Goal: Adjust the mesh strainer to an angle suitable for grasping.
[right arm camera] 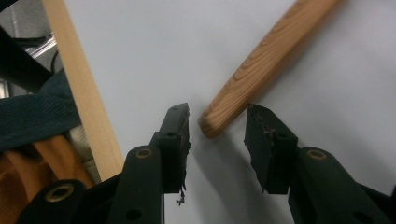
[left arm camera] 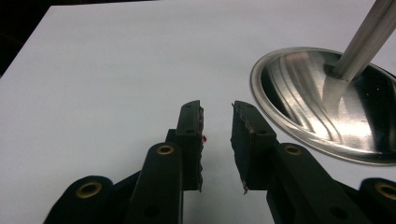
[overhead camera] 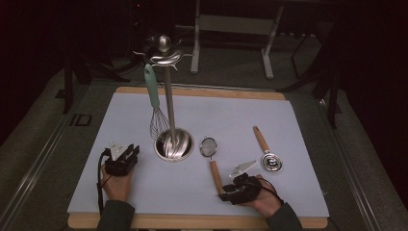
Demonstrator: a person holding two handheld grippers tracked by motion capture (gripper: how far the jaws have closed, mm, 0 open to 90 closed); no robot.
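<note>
Hovering at the strainer [overhead camera: 210, 153] handle's end, my R gripper [right arm camera: 217, 126] sits half open, nothing gripped. L gripper [left arm camera: 217, 122] rests agape and empty beside the stand [overhead camera: 173, 144].

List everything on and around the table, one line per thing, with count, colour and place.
Steel utensil stand with round base: one, silver, middle of the mat.
Whisk with mint-green handle: one, hanging from the stand's top ring.
Small mesh strainer with wooden handle: one, steel and wood, right of the stand base; handle end between the right jaws.
Measuring spoon with wooden handle: one, steel and wood, right part of the mat.
White mat: one, covering the board.
Wooden board: one, light brown, under the mat.
Left gripper: one, black, open, beside the stand base.
Right gripper: one, black, open around the strainer handle.
</note>
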